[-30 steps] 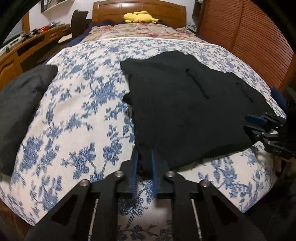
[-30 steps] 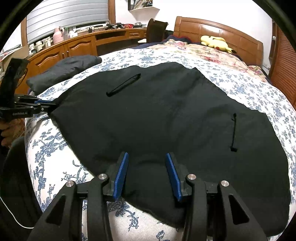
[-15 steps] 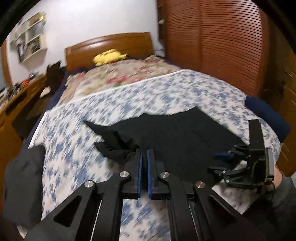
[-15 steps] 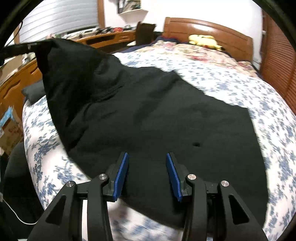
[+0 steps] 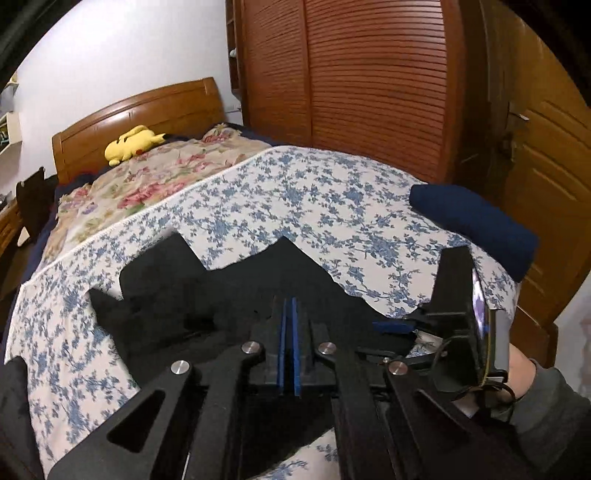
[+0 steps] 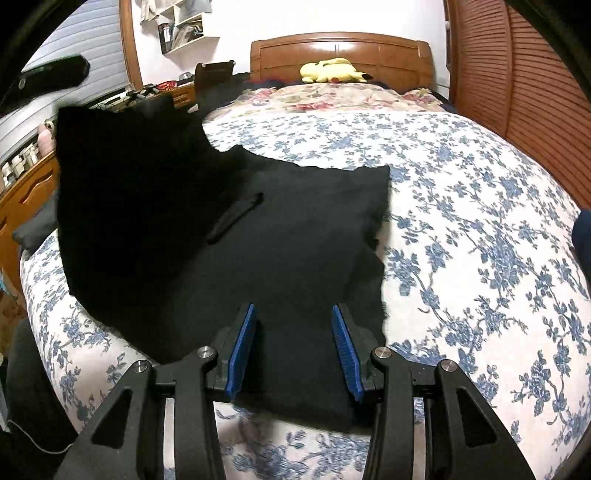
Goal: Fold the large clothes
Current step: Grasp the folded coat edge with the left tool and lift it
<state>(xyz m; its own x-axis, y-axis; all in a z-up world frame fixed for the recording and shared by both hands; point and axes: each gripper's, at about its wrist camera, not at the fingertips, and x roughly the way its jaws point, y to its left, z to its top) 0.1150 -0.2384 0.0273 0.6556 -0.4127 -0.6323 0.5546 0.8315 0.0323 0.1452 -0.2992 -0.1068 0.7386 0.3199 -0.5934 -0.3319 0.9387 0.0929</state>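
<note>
Black garment [image 6: 288, 258] on the bed [image 6: 461, 221], first fold underway. Left tongs [image 5: 288, 317] clenched on its lifted edge, carrying it across; right tongs [image 6: 293, 332] released above the flat half. Further folds remain.

Bedroom, indoor light. White wall [image 5: 110, 55] across upper left of left-wrist view. Curved wooden headboard [image 6: 341, 50] at top centre of right-wrist view. Bed [image 6: 461, 221] under blue-floral white cover fills frame centre; pink-floral quilt [image 6: 332, 98] at head end. Slatted reddish wooden wardrobe doors [image 5: 369, 81] upper centre to right. Panelled wooden door [image 5: 546, 177] at right edge. Wall shelf [image 6: 184, 27] upper left; wooden cabinets [image 6: 26, 199] at left edge; grey blind [image 6: 92, 55] behind them.
</note>
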